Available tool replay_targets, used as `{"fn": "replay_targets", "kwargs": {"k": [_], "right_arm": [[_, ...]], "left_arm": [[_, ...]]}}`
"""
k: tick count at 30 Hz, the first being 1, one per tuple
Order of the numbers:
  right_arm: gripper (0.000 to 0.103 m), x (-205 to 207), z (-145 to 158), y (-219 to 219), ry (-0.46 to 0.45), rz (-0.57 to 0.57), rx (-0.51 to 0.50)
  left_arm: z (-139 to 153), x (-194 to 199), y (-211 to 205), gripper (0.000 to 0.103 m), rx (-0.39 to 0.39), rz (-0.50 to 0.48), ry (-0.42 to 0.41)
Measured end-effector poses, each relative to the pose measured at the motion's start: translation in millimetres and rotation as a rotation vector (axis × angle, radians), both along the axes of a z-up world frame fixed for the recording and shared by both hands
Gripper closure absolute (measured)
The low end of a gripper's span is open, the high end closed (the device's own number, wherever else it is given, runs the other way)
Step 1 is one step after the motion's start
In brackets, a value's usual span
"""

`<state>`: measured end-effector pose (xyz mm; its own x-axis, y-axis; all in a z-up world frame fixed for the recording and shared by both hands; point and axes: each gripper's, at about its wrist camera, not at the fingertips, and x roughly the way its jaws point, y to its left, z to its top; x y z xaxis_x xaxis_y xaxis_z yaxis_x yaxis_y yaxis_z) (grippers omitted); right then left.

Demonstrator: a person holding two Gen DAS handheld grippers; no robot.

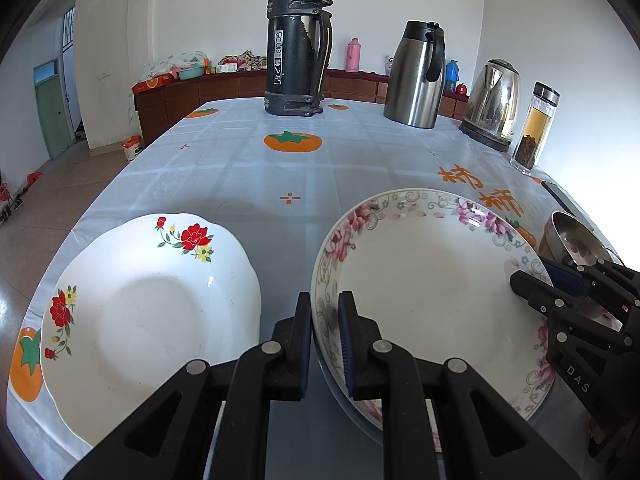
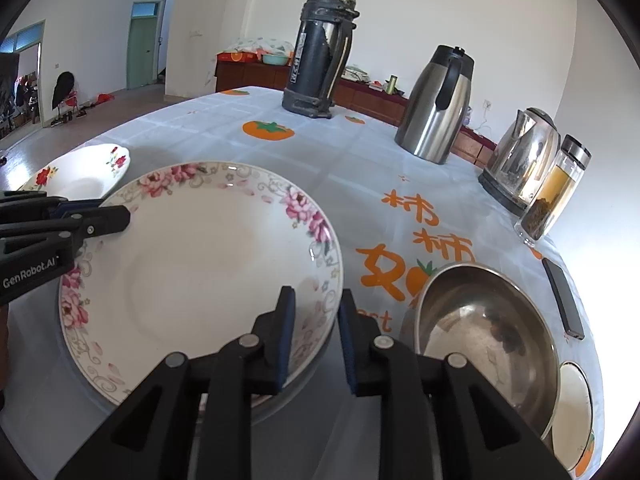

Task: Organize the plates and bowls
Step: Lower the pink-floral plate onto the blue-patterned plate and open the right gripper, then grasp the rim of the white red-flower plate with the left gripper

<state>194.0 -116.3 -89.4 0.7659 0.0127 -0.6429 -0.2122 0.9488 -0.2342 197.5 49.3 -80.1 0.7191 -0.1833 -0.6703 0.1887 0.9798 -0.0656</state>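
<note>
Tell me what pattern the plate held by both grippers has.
Pink and purple flowers around the plate rim; right wrist view.

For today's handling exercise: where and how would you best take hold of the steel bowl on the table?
Probably by its thin rim, one finger inside and one outside. The steel bowl stands upright and open, and its round wall looks too wide to span. Come from the near side, where the right gripper hangs.

Pink-floral plate (image 2: pixel 200 264): glazed ceramic, glossy, smooth. Red-flower plate (image 1: pixel 152 320) at its 9 o'clock: same white glaze, scalloped rim. Bowl (image 2: pixel 484 336) at 3 o'clock: stainless steel, brushed, dull sheen. Tabletop (image 1: pixel 240 168): slick printed plastic cloth. Hand-held gripper fingers (image 1: pixel 298 340): matt black plastic, blue ribbed pads.
</note>
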Motion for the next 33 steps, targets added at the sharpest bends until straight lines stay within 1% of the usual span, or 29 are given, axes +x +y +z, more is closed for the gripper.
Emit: {"fn": "replay_targets", "kwargs": {"k": [4,11,12,13,15,18,22,24,26,27,28,29,31,33], "right_arm": [[0.078,0,1,0,0.002,0.006,0.012],[0.076,0,1,-1,0.002,0.008,0.014],[0.072,-1,1,-1,0.003,0.014,0.018],[0.062,-1,1,-1,0.000,0.018,0.021],[0.053,-3,3,-1,-0.014,0.026,0.028],[0.052,-7,6,-2,-0.045,0.020,0.035],[0.052,-9,9,-3,-0.062,0.019,0.052],[0.052,-11,11,-3,-0.077,0.027,0.054],[0.052,-13,12,-1,-0.089,0.035,0.053],[0.053,-14,12,0,-0.094,0.039,0.051],[0.053,-14,13,0,-0.097,0.043,0.051],[0.053,-16,13,2,-0.106,0.048,0.048],[0.054,-18,15,3,-0.121,0.050,0.044],[0.055,-20,18,6,-0.099,0.080,0.097]], "left_arm": [[1,-1,0,0.088,0.002,0.001,-0.006],[1,-1,-1,0.088,0.000,0.002,-0.003],[1,-1,-1,0.088,-0.002,0.001,-0.003],[1,-1,-1,0.088,-0.002,0.002,-0.002],[1,-1,-1,0.088,-0.005,0.003,-0.004],[2,-3,0,0.088,-0.007,0.003,-0.019],[4,-2,4,0.088,-0.004,0.024,-0.041],[6,-2,8,0.082,-0.011,0.040,-0.050],[9,-2,12,0.068,-0.005,0.070,-0.072],[11,-2,15,0.063,-0.006,0.083,-0.083],[13,-3,18,0.053,-0.011,0.096,-0.095],[15,-5,22,0.047,-0.016,0.113,-0.111],[22,-9,29,0.045,-0.017,0.153,-0.151],[28,-12,38,0.045,-0.017,0.190,-0.178]]}}
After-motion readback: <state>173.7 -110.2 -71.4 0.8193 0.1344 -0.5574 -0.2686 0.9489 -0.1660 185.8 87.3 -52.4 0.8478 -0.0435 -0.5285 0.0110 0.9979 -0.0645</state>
